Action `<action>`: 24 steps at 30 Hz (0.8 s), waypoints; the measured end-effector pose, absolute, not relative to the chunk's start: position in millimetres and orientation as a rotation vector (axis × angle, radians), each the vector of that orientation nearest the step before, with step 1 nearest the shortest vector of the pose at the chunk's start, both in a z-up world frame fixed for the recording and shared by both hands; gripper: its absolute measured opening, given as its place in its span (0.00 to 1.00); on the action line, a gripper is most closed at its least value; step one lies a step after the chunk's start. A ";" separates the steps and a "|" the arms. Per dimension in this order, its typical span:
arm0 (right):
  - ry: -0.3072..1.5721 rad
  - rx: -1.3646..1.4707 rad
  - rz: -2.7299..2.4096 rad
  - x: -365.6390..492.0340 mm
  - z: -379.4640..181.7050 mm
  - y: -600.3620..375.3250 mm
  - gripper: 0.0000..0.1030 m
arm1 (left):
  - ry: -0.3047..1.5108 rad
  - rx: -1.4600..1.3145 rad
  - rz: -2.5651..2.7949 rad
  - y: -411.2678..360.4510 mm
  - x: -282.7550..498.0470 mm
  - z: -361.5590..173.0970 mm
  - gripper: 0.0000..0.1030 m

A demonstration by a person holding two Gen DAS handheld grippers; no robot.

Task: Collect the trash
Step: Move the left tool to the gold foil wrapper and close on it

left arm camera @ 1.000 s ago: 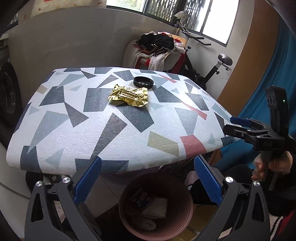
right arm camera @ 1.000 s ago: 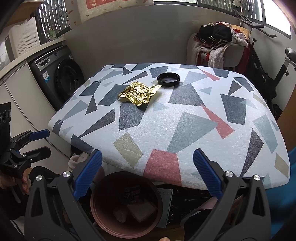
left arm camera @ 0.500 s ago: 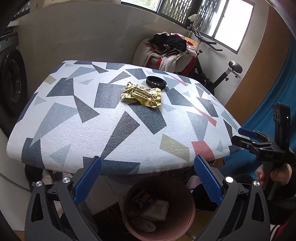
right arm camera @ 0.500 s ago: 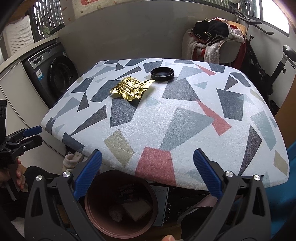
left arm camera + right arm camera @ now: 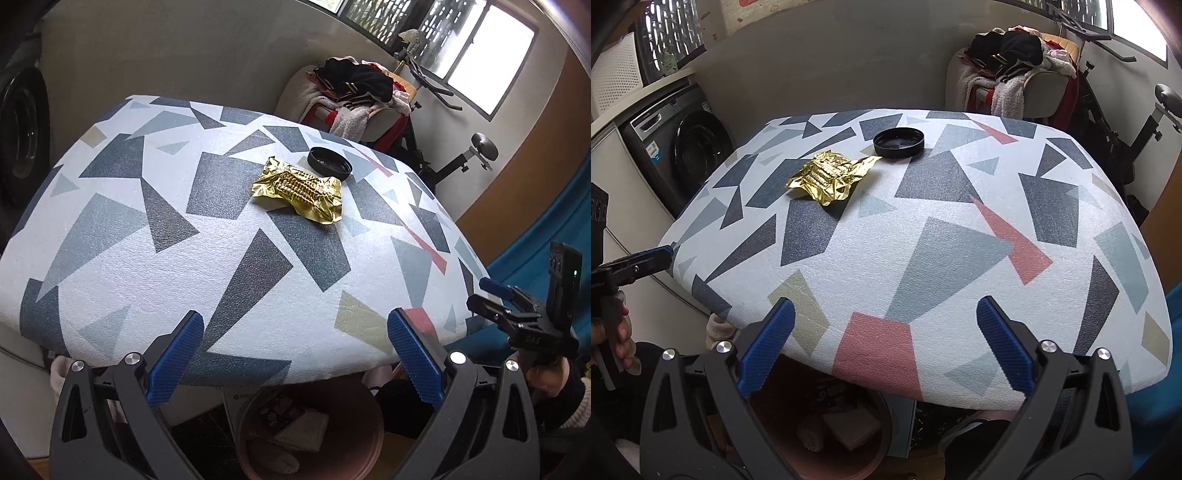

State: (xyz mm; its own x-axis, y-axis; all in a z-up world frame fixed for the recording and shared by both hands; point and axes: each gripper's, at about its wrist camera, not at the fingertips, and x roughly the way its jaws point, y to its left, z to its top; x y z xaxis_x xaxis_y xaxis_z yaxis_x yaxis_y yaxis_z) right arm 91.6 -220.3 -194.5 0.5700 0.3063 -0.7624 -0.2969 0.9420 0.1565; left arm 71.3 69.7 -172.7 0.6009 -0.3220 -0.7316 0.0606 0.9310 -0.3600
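I hold both tongs low at the near edge of the worktop (image 5: pixel 960 258), right above the bin (image 5: pixel 310 435) on the floor, so anything I lift has a short way to drop. My left tongs (image 5: pixel 295 354) and right tongs (image 5: pixel 886 347) gape wide, gripping nothing. The gold wrapper (image 5: pixel 299 188) lies crumpled far across the worktop, just beside a black lid (image 5: pixel 899 142). Reaching it, I judge, is next.

We see each claw built of matte black plastic: left claw (image 5: pixel 295 347), right claw (image 5: pixel 884 345). Ribbed blue pads (image 5: pixel 177 356) line the fingers; silver screws (image 5: pixel 458 357) mark the pivots.
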 end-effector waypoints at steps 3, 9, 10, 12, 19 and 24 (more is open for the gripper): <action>0.897 0.024 0.334 105.7 -197.9 -227.4 0.94 | 0.928 -0.449 -0.211 71.8 110.8 -177.5 0.94; 0.896 0.056 0.299 129.6 -205.6 -245.9 0.94 | 0.998 -0.698 -0.074 59.0 200.5 -200.3 0.94; 0.896 0.063 0.293 133.0 -206.8 -249.9 0.94 | 1.022 -0.723 -0.045 55.1 214.8 -205.5 0.94; 0.896 0.077 0.280 138.8 -208.9 -258.7 0.94 | 1.064 -0.751 0.023 47.6 239.7 -215.0 0.94; 0.901 0.099 0.227 153.1 -217.3 -289.2 0.94 | 1.124 -0.730 0.228 31.0 289.8 -236.3 0.94; 0.907 0.119 0.201 159.6 -222.9 -301.8 0.94 | 1.119 -0.606 0.330 18.7 302.8 -240.1 0.87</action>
